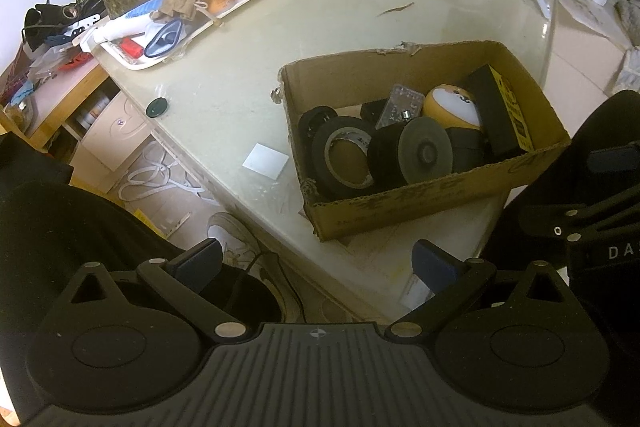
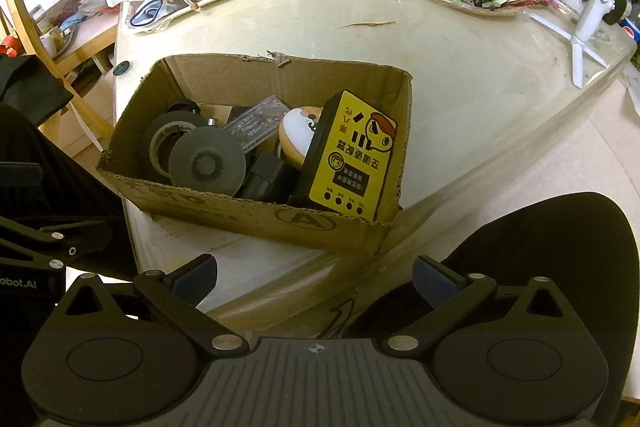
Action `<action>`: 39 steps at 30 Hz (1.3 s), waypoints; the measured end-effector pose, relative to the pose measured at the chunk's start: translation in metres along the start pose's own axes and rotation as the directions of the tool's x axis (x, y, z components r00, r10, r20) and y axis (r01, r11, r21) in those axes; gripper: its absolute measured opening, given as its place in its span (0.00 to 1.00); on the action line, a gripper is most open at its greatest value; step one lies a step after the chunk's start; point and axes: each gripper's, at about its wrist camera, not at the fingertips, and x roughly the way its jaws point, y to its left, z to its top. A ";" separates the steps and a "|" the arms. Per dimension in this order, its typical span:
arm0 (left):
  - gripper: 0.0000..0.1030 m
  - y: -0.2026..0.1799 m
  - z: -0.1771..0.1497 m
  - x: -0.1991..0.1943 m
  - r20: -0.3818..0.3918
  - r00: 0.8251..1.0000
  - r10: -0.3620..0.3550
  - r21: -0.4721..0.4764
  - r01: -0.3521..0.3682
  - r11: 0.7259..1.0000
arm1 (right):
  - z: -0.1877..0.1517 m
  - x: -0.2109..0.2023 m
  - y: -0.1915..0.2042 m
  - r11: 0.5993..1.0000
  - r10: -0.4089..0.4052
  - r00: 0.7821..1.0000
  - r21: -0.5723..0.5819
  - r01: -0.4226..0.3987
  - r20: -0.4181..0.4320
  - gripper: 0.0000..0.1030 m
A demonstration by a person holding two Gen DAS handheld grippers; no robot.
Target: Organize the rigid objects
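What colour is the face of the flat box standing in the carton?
Yellow, with black print; the box shows best in the right wrist view.

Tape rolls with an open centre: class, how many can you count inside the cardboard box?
1: the black tape roll at the left end of the cardboard box, beside the grey disc. Others may be hidden beneath.

My two wrist cameras look down from the table's near edge, sharing the cardboard box [image 1: 420,203] [image 2: 256,215].
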 end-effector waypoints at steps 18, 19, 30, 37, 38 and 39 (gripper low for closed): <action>1.00 0.001 0.000 -0.002 0.010 1.000 -0.004 -0.005 0.004 1.000 | 0.000 -0.003 -0.001 1.000 -0.014 1.000 0.002 0.014 0.014 1.00; 1.00 0.001 0.000 -0.003 0.010 1.000 -0.004 -0.005 0.004 1.000 | 0.001 -0.004 -0.001 1.000 -0.015 1.000 0.003 0.015 0.015 1.00; 1.00 0.002 0.000 -0.003 0.010 1.000 -0.005 -0.005 0.005 1.000 | 0.000 -0.003 0.000 1.000 -0.014 1.000 0.005 0.014 0.016 1.00; 1.00 0.002 0.000 -0.003 0.010 1.000 -0.005 -0.006 0.005 1.000 | 0.000 -0.003 0.001 1.000 -0.013 1.000 0.004 0.013 0.015 1.00; 1.00 0.002 0.000 -0.003 0.010 1.000 -0.006 -0.007 0.006 1.000 | 0.000 -0.003 0.001 1.000 -0.013 1.000 0.004 0.013 0.015 1.00; 1.00 0.002 0.000 -0.003 0.010 1.000 -0.005 -0.006 0.006 1.000 | 0.000 -0.004 0.001 1.000 -0.012 1.000 0.004 0.011 0.016 1.00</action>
